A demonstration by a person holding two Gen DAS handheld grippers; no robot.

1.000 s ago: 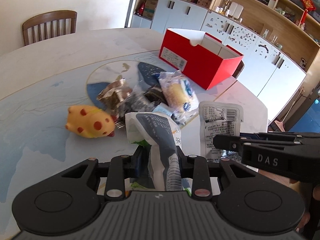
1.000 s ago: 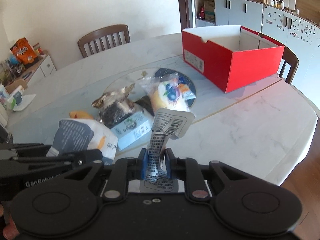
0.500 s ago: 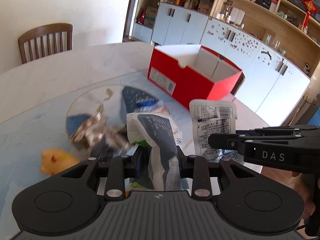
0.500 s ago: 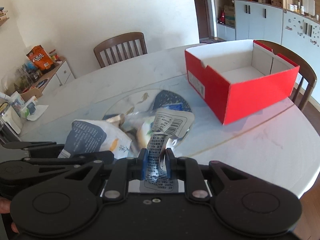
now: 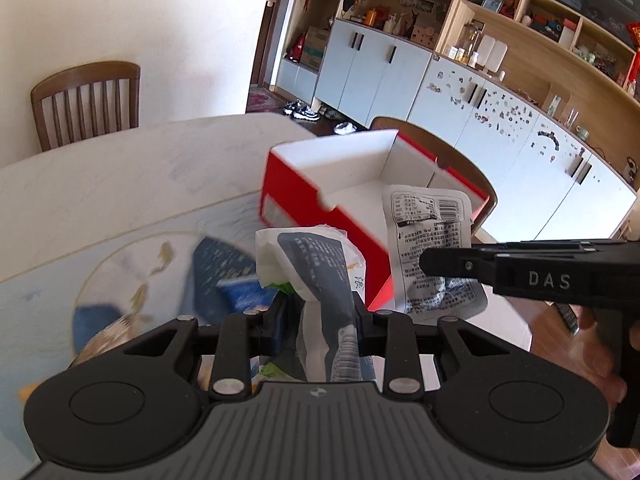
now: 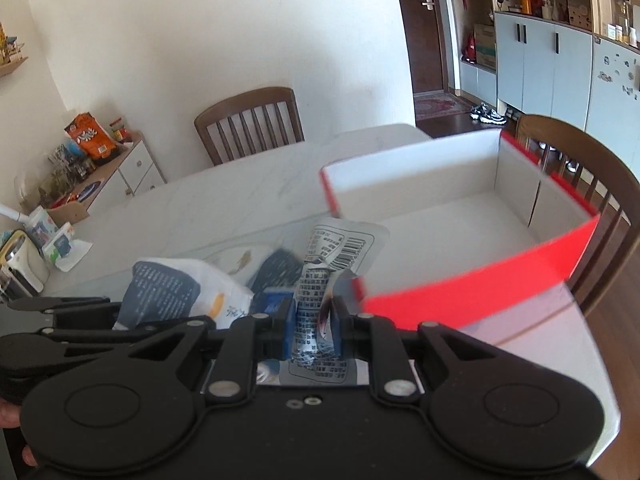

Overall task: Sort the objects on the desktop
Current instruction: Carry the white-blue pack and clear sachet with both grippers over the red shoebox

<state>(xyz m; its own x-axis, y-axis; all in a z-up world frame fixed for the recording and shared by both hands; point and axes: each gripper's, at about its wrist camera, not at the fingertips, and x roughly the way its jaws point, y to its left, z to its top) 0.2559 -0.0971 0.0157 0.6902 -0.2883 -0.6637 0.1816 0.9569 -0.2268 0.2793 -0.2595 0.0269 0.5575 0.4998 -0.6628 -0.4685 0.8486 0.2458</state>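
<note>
My left gripper (image 5: pixel 320 316) is shut on a white and dark blue snack bag (image 5: pixel 316 264), held in the air. My right gripper (image 6: pixel 312 324) is shut on a silver foil packet with a barcode (image 6: pixel 340 244). The packet also shows in the left wrist view (image 5: pixel 432 240), with the right gripper (image 5: pixel 452 262) beside mine. The open red box with a white inside (image 5: pixel 360 192) stands just ahead of both grippers on the marble table (image 5: pixel 120 176). In the right wrist view the box (image 6: pixel 460 216) is close ahead and the left gripper's bag (image 6: pixel 172 288) is at the left.
Blurred leftover packets (image 5: pixel 224 272) lie on the table's round glass turntable (image 5: pixel 132 264) below. Wooden chairs stand at the far side (image 5: pixel 86 100) and behind the box (image 6: pixel 576 152). Cabinets (image 5: pixel 500 128) line the right wall. A low sideboard with snacks (image 6: pixel 88 152) is at the left.
Both grippers have risen and moved forward toward the red box with their packets. The box now looms much closer and the pile of items has dropped out of sight below.
</note>
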